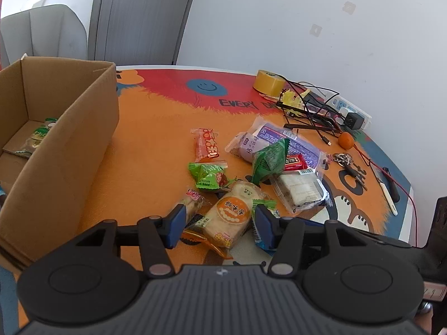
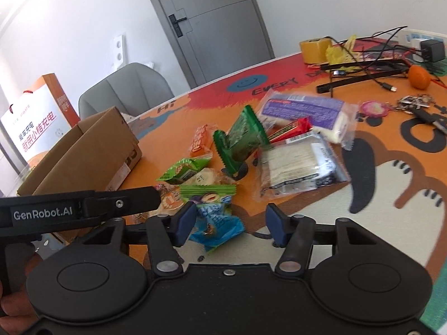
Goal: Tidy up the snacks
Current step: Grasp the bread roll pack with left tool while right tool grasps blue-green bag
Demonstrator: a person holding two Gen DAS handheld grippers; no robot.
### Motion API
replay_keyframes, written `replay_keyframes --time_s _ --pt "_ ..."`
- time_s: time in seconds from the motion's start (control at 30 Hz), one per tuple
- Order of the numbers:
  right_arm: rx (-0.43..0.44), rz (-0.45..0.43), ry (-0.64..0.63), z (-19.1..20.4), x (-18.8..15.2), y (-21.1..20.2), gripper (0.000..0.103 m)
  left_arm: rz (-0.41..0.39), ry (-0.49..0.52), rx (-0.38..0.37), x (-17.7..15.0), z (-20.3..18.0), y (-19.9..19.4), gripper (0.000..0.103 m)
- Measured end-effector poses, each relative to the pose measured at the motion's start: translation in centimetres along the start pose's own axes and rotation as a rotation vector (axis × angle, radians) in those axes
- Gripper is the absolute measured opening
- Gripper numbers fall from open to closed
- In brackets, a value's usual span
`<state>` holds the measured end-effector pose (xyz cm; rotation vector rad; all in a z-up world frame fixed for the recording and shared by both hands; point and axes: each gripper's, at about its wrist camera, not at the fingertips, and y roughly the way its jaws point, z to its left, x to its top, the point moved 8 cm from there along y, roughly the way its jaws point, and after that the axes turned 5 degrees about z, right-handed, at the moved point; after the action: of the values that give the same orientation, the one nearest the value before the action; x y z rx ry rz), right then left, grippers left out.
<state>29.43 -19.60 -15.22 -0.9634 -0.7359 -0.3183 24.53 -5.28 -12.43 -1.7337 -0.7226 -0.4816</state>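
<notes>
Left wrist view alone shows inside of cardboard box (image 1: 64, 128): one green snack packet (image 1: 39, 136) on its floor; right wrist view shows only box's outer flaps, plus paper gift bag (image 2: 36, 122) behind. Left gripper (image 1: 220, 224) tilted down over snack pile (image 1: 251, 173) on table mat (image 1: 145, 167), jaws part-spread around bread packet (image 1: 229, 215), pads seemingly not pressing. Right gripper (image 2: 229, 224) angled down, unclenched, blue packet (image 2: 215, 223) against left pad, blurred
</notes>
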Motion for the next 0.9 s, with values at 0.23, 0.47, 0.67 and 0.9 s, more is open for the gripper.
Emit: replay_keyframes --time_s 0.23,0.47,0.67,0.9 --pt "0.007 0.005 -0.020 0.0 -0.2 0.1 0.030 0.020 0.014 -0.011 0.1 -0.5 1.2 0.054" --pt "-0.027 -0.015 0.029 -2.2 -0.3 -1.1 0.029 0.052 0.034 -0.015 -0.5 -1.3 2.7 0.054" --pt "-0.051 -0.024 0.054 -3.4 -0.3 -1.5 0.029 0.059 0.060 -0.008 -1.0 -1.9 3.7 0.054" --pt "-0.052 -0.029 0.052 -3.4 -0.3 -1.4 0.031 0.044 0.088 0.015 -1.0 -2.3 4.1 0.055"
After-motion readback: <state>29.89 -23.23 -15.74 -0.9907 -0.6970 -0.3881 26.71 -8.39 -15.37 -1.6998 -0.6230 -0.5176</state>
